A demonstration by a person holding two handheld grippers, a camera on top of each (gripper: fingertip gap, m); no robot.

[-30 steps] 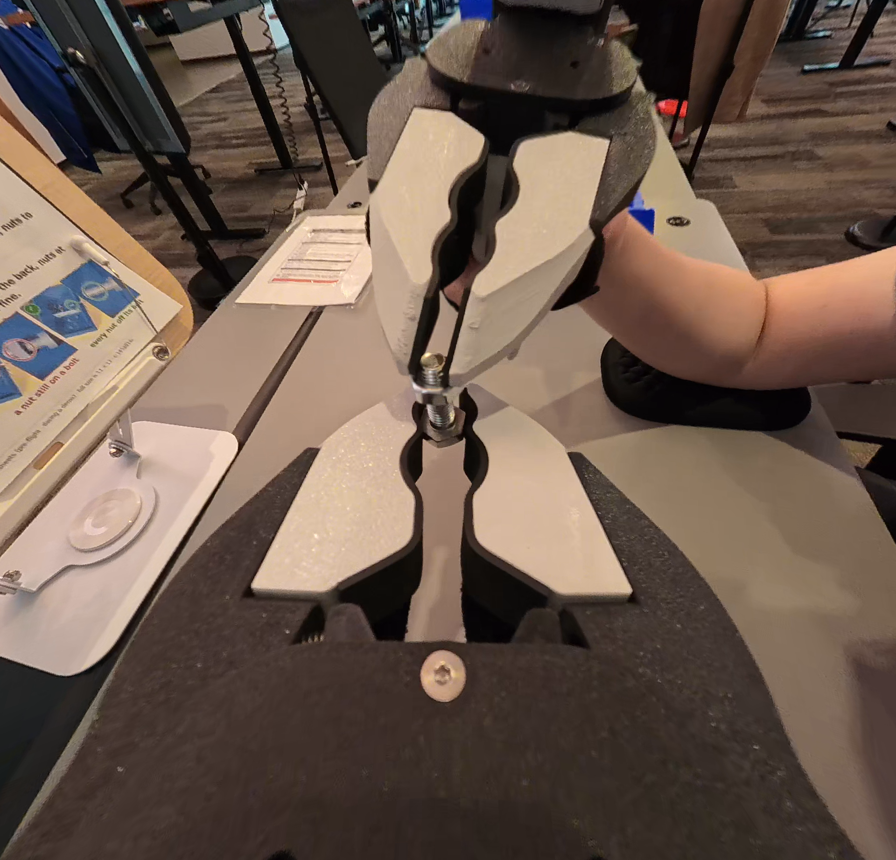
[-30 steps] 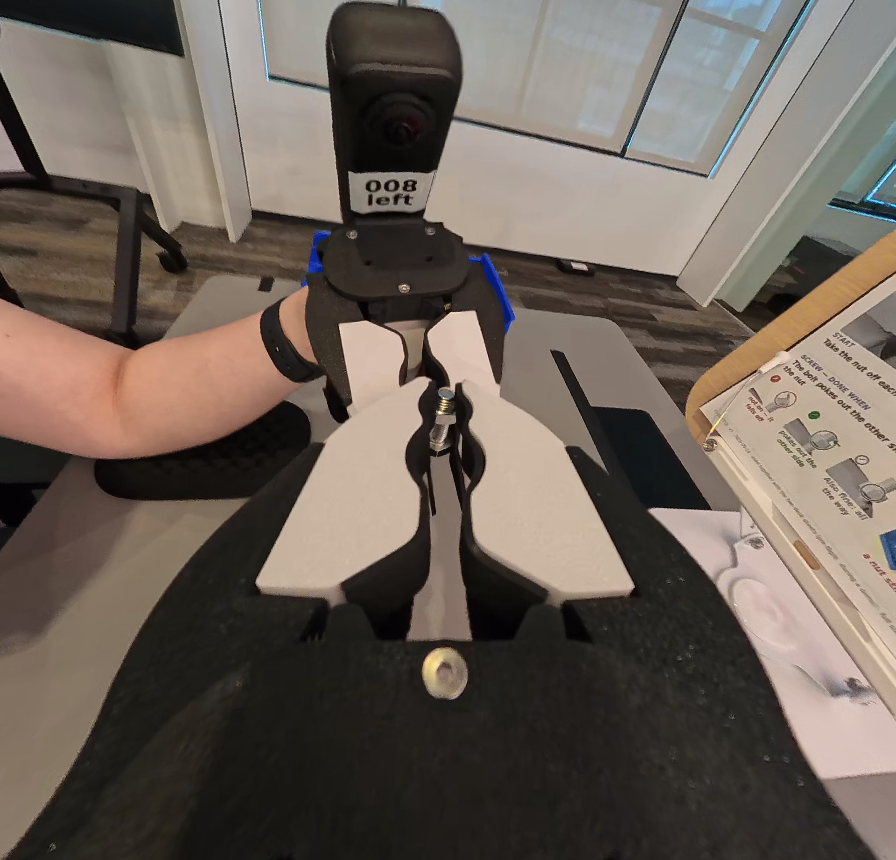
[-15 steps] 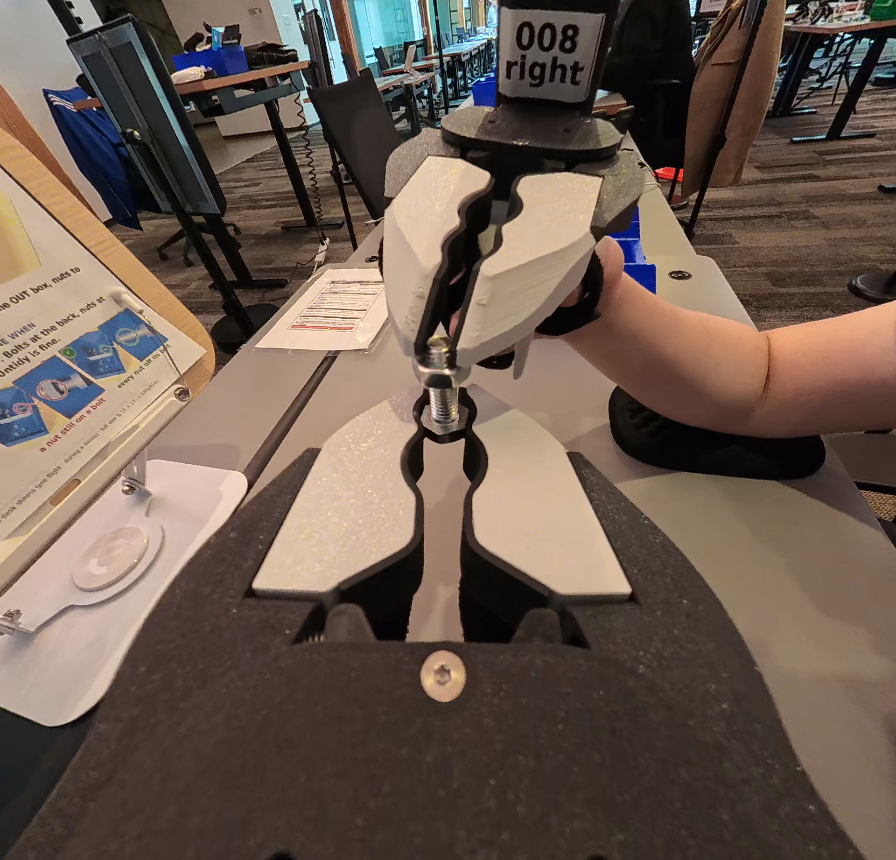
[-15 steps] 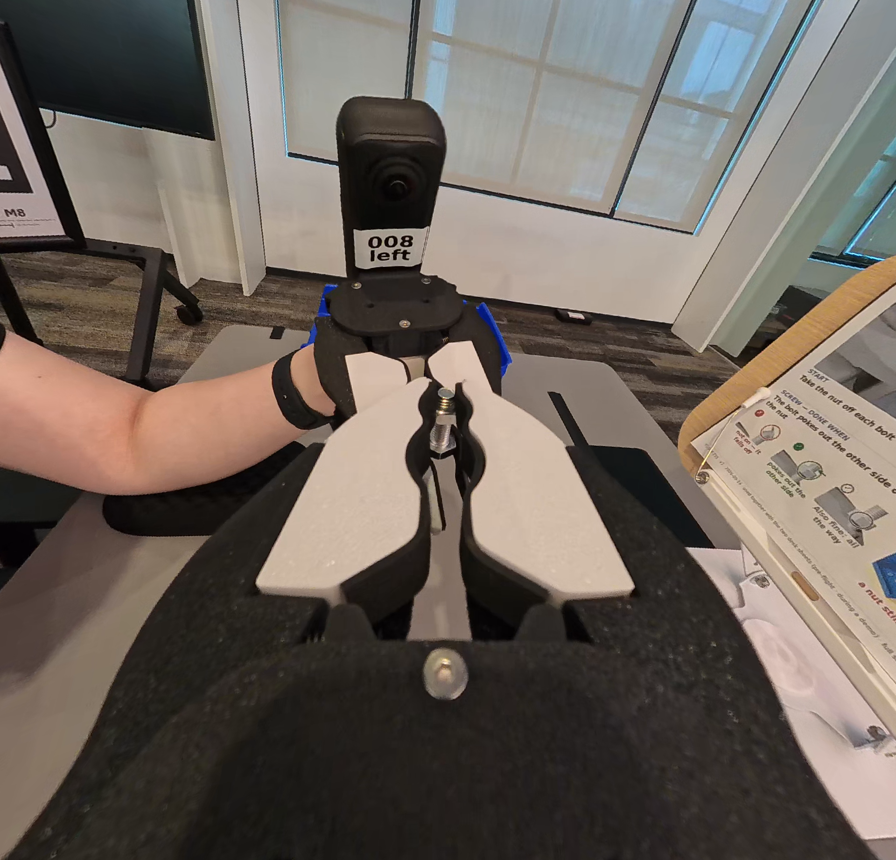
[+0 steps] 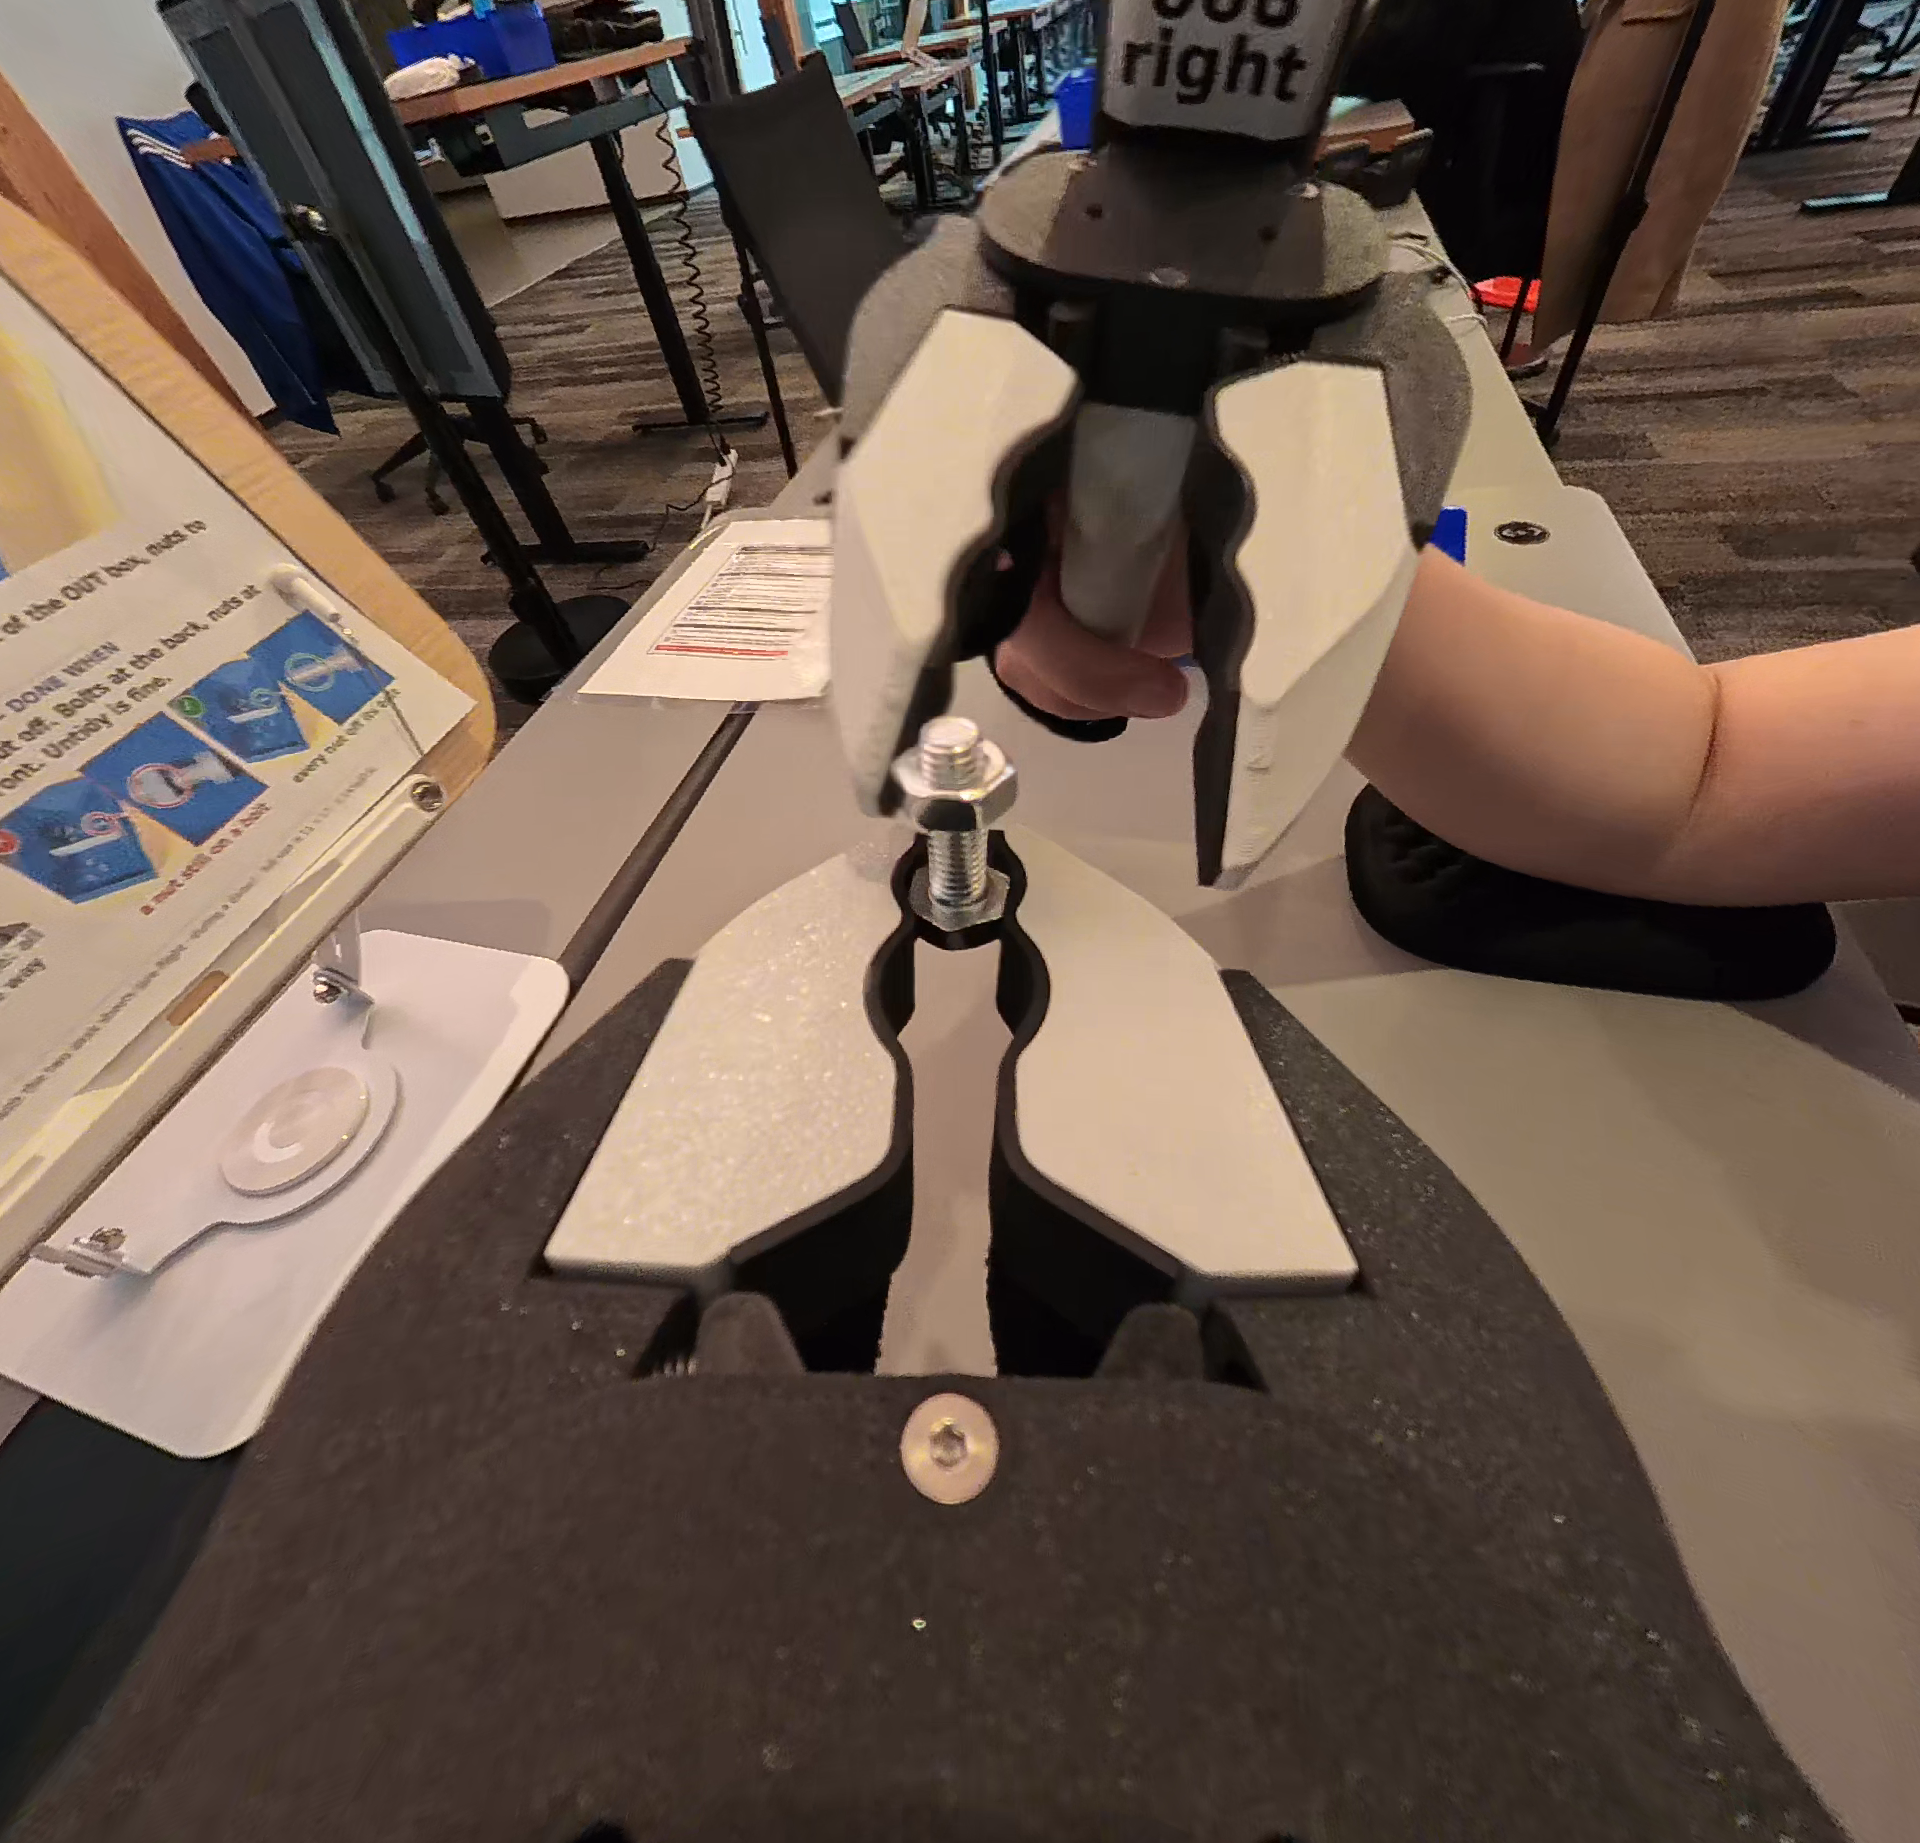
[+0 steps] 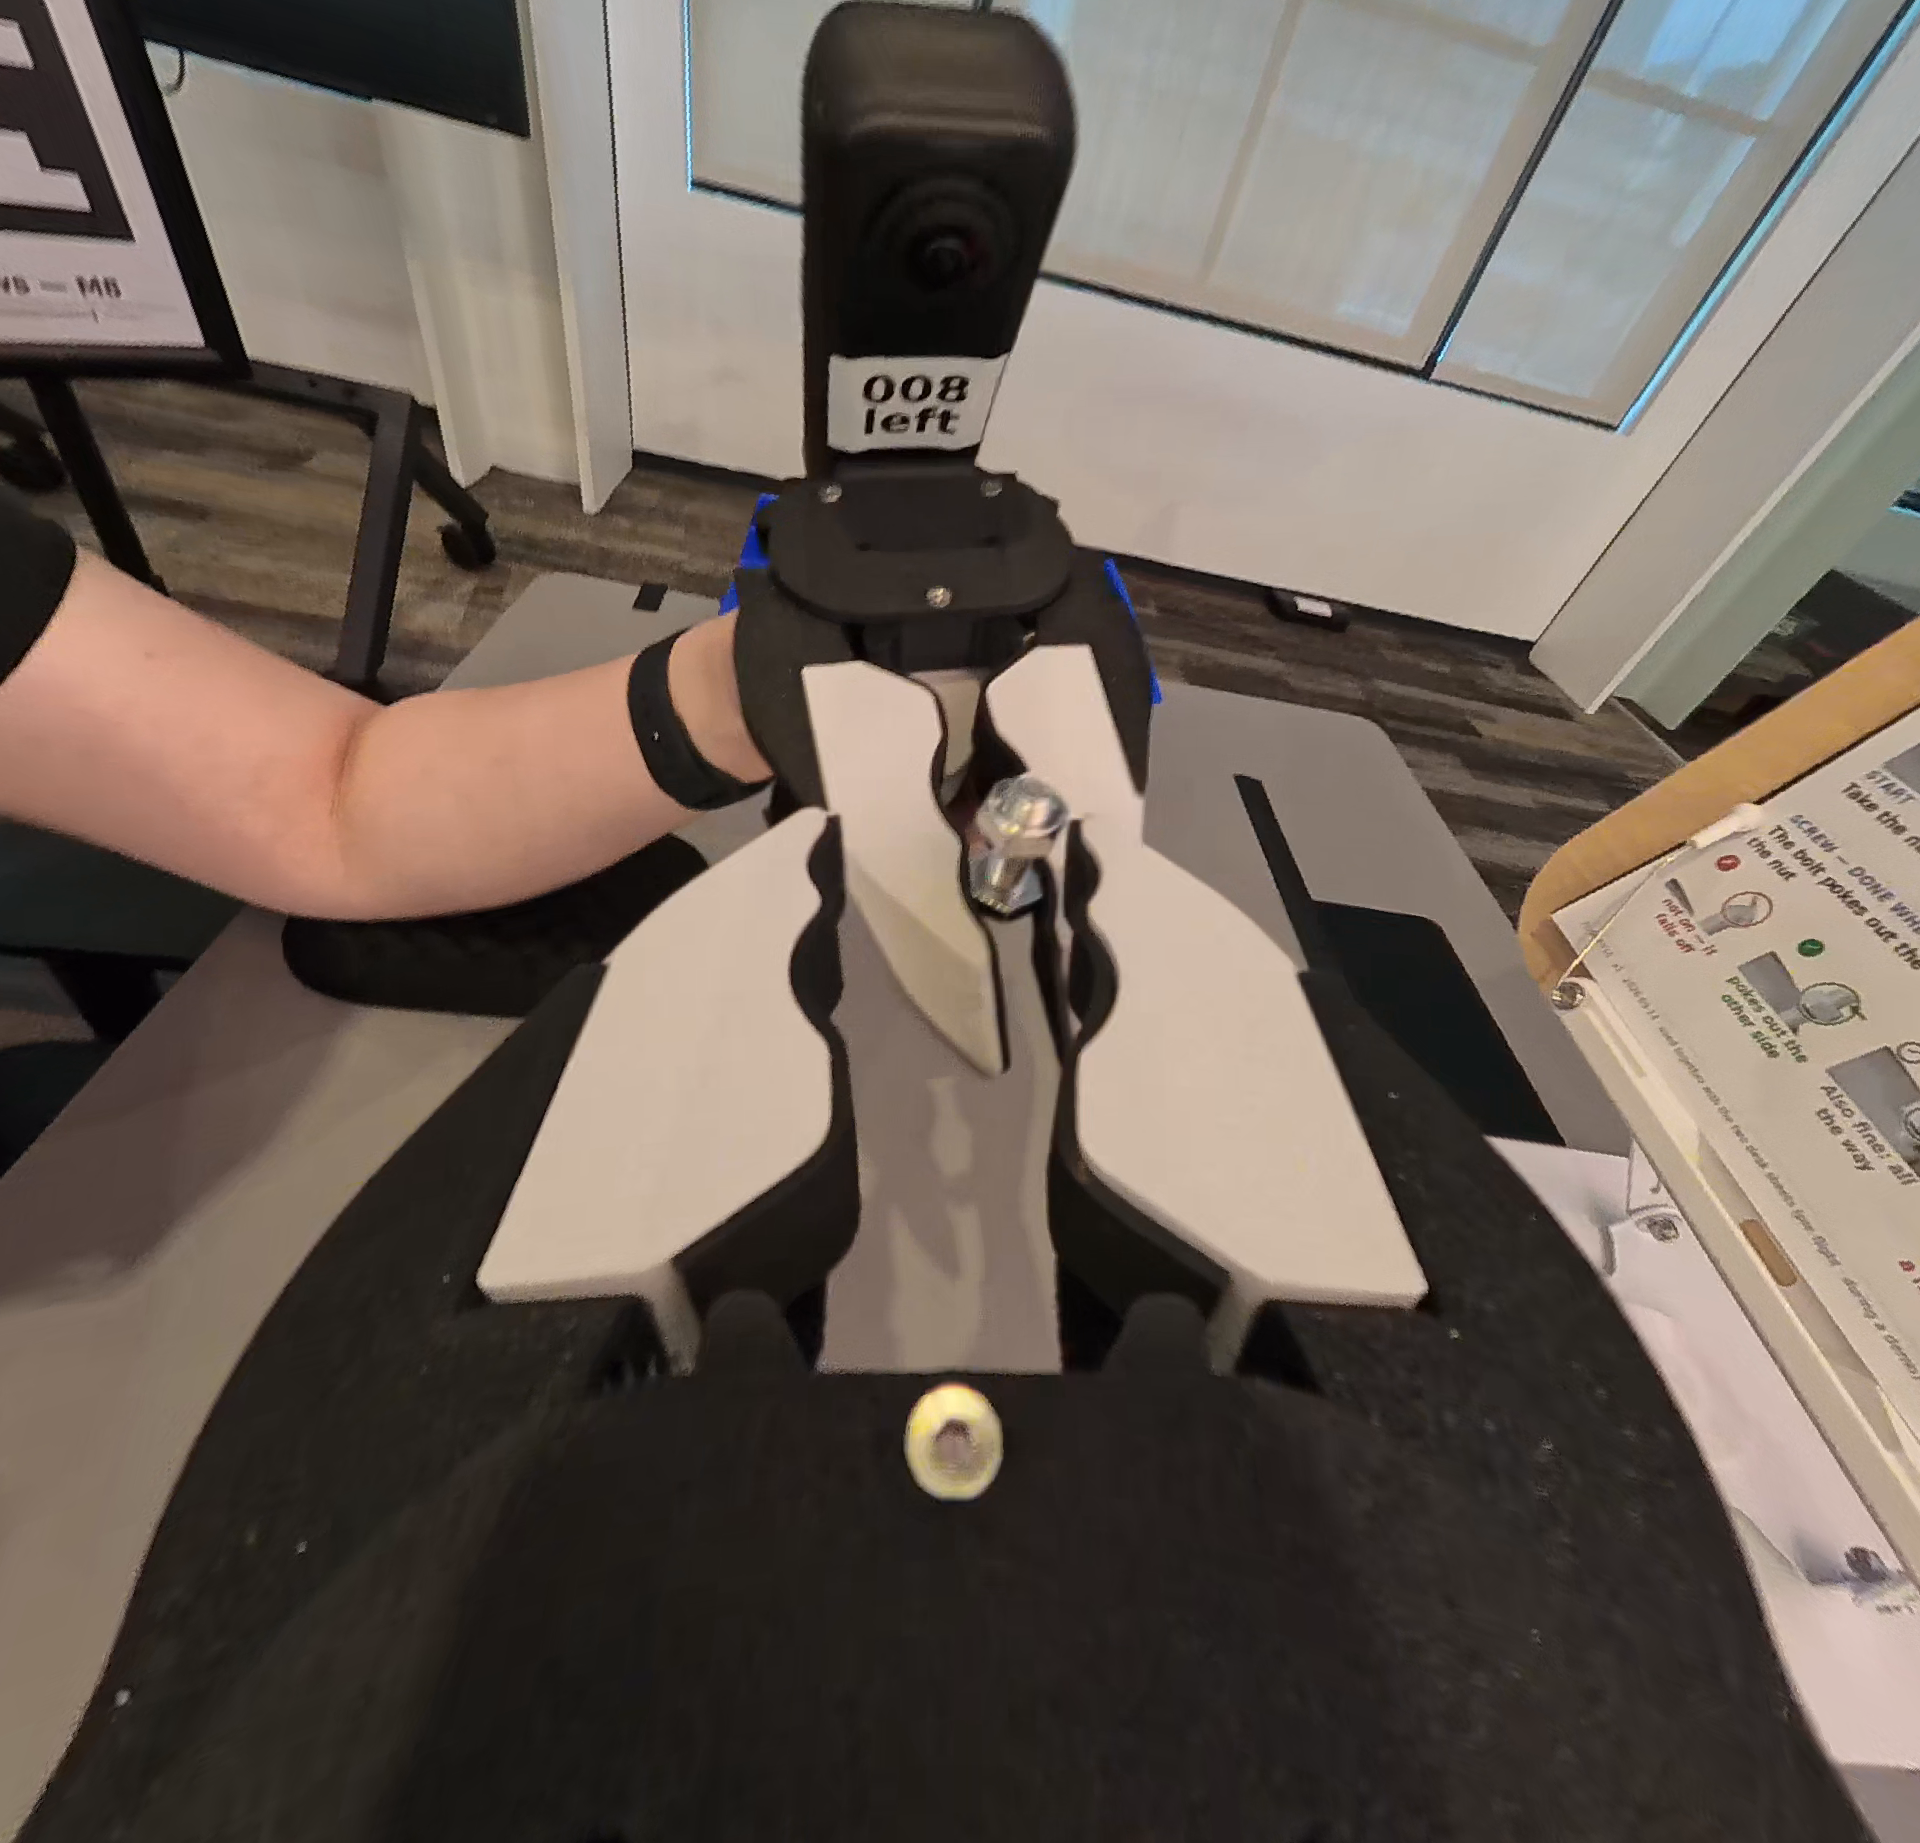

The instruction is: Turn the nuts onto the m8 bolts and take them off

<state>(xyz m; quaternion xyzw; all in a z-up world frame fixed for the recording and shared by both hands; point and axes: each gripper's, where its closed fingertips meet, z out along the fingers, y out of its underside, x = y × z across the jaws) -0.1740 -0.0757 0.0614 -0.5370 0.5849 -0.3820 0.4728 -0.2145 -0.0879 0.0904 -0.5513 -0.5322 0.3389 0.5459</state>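
A silver M8 bolt point(image 5: 954, 874) stands upright with its hex head clamped in the notch of my left gripper point(image 5: 958, 884), which is shut on it. A silver nut point(image 5: 954, 787) sits on the thread near the bolt's tip. My right gripper point(image 5: 1049, 837) faces it from the far side with its jaws spread wide; one finger point(image 5: 904, 598) is close beside the nut, the other is well clear. In the right wrist view my right gripper point(image 6: 951, 843) is open around the bolt and nut point(image 6: 1023, 822), with the left gripper point(image 6: 992, 915) behind them.
An instruction board point(image 5: 156, 754) on a white base point(image 5: 260, 1149) stands at the left table edge; it also shows in the right wrist view point(image 6: 1766, 1014). A paper sheet point(image 5: 727, 609) lies farther back. A black wrist pad point(image 5: 1558, 920) lies under the person's forearm point(image 5: 1662, 754) on the grey table point(image 5: 1558, 1222). The gap from one gripper's tips to the other's is roughly 4 cm.
My right gripper was shut on the nut and has now opened off it. The nut appears nearer the bolt's tip than a second ago. My left gripper still holds the bolt head.
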